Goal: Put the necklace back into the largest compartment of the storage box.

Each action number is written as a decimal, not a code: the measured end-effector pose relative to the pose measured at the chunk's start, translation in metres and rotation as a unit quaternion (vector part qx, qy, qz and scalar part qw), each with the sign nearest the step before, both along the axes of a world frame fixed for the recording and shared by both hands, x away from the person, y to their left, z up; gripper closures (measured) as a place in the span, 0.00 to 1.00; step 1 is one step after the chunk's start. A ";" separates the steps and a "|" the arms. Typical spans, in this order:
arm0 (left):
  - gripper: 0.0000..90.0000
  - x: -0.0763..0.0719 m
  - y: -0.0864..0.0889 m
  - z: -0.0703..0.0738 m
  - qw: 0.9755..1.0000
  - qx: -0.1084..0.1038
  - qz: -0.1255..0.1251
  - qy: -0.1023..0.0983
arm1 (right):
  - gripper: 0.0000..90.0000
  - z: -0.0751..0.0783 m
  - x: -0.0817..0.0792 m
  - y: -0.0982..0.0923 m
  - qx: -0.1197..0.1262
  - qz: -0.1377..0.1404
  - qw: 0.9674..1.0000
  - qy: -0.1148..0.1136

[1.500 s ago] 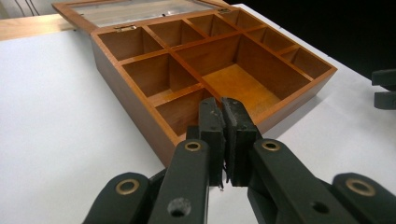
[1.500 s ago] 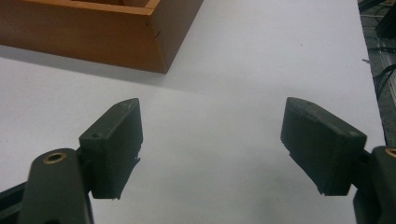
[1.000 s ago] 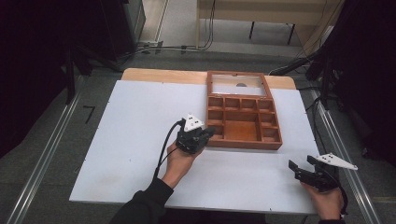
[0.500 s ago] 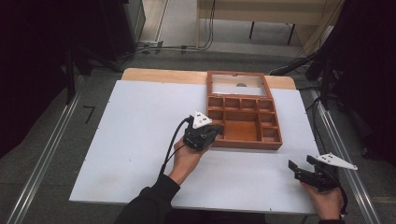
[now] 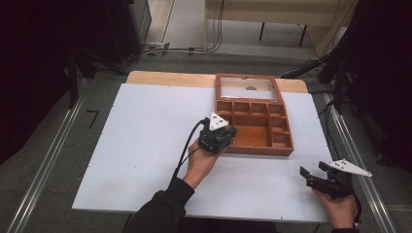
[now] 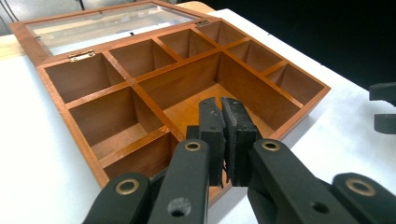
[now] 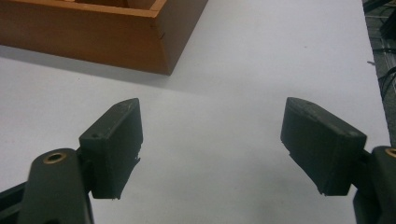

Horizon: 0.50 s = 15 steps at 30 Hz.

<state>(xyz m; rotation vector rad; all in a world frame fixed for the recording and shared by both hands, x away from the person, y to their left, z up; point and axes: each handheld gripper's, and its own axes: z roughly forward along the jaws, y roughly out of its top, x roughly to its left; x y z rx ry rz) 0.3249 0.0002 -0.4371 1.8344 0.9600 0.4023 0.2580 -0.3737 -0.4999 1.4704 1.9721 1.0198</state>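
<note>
**Closed tongs at the rim of the compartment box**

My left tongs (image 6: 223, 140) are pressed shut, pad against pad, with nothing between them. They hang over the near edge of the wooden compartment box (image 5: 254, 121), tips aimed at its large central compartment (image 6: 205, 107), which looks bare. My right tongs (image 7: 212, 149) are spread wide and hold nothing; they hover low over the white surface (image 5: 145, 126), well apart from the box, near its front right corner (image 7: 163, 56). The box sits at the far right part of the surface, its glass lid (image 5: 248, 89) laid open and flat behind it, every compartment I can see empty. I judge this as an approach to the box, nothing yet gripped. Next, I would need to part the left tongs before they can take any wall or the lid.
</note>
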 end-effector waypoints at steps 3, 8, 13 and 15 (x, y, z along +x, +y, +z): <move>0.98 0.002 -0.003 0.000 1.000 0.002 -0.003 0.000 | 0.21 0.000 0.000 0.000 0.001 -0.001 1.000 0.001; 0.97 0.006 -0.009 0.000 1.000 0.002 -0.003 0.000 | 0.21 0.000 0.000 0.000 0.002 0.000 1.000 0.001; 0.98 0.010 -0.014 -0.001 1.000 0.002 -0.003 0.004 | 0.21 0.000 0.000 0.000 0.002 0.002 1.000 0.002; 0.98 0.012 -0.016 -0.002 1.000 0.002 -0.003 0.005 | 0.21 0.000 0.000 0.000 0.003 0.002 1.000 0.003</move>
